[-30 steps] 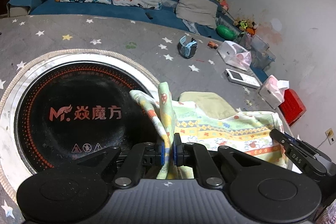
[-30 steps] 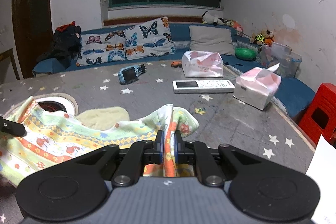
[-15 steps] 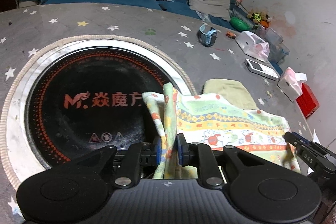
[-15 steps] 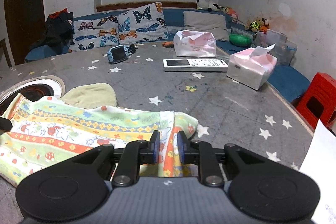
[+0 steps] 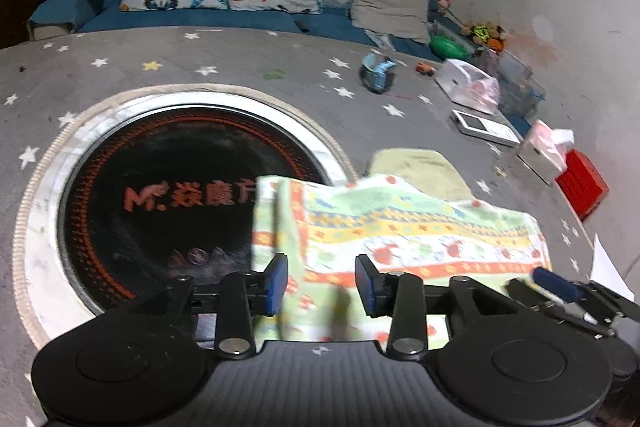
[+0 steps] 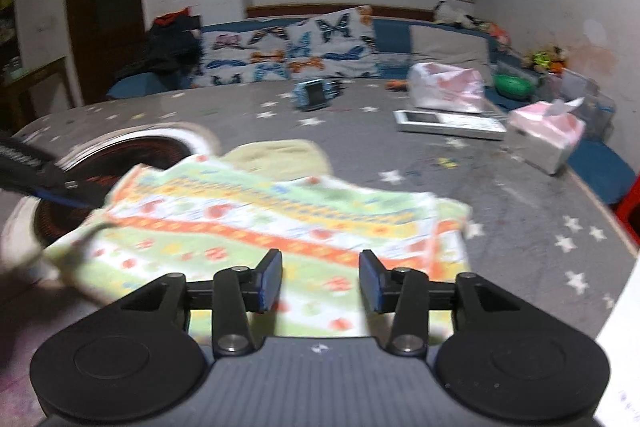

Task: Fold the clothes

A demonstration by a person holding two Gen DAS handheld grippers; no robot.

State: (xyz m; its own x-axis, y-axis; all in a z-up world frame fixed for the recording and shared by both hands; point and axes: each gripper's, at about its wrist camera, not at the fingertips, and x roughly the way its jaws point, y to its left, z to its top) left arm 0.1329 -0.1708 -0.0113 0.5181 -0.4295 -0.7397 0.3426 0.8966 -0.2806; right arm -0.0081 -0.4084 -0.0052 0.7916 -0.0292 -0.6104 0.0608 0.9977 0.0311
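A patterned garment [image 5: 404,231] with green, yellow and orange bands lies flat on the grey star-print table; in the right wrist view the garment [image 6: 256,219] is folded into a wide strip. My left gripper [image 5: 322,283] is open above its left end, holding nothing. My right gripper [image 6: 320,281] is open above its near edge, also empty. A plain pale-yellow cloth [image 5: 416,167] lies partly under the garment's far side and shows in the right wrist view [image 6: 276,155].
A round black induction cooktop [image 5: 160,203] is set into the table left of the garment. A blue watch-like gadget [image 5: 376,73], a plastic bag [image 5: 468,87], a white remote [image 5: 484,125] and a tissue box [image 5: 546,153] sit beyond. A red stool [image 5: 582,187] stands off the table's right edge.
Both grippers were shut on the garment's raised ends. They lowered it flat onto the table and opened, letting go.
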